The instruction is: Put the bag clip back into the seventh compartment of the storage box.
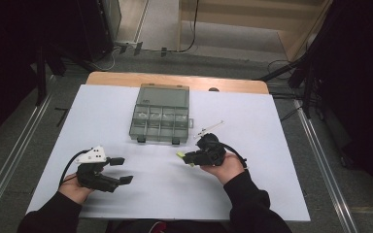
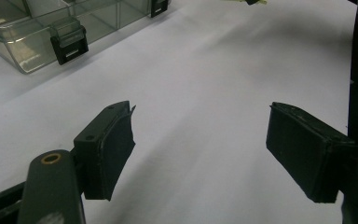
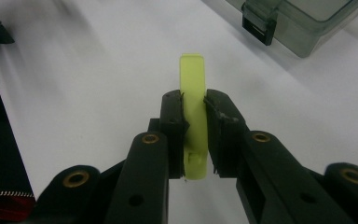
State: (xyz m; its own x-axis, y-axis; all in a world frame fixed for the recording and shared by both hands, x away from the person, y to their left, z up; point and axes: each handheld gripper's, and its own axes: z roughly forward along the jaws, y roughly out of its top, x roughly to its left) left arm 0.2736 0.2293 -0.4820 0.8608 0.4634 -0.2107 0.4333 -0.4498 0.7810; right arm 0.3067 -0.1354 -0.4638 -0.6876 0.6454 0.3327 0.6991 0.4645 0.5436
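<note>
Fingers [image 3: 173,135] of the right gripper [image 3: 194,133] clamped on a thin yellow-green plastic clip [image 3: 194,100], held at 5 o'clock of the clear compartment box [image 1: 161,119]; left gripper [image 2: 200,154] fingers apart, empty; the edgewise pinch risks the clip twisting free onto the white bench [image 1: 272,145].

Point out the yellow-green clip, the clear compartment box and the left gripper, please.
yellow-green clip [image 3: 194,74]: right gripper view, upper end above the jaws.
clear compartment box [image 1: 161,118]: high view, divided tray.
left gripper [image 2: 200,144]: left gripper view, midway between open fingertips.

White-covered wooden table [image 1: 126,77] on grey carpet floor [image 1: 19,145], black drapes [image 1: 359,73] at both sides.
</note>
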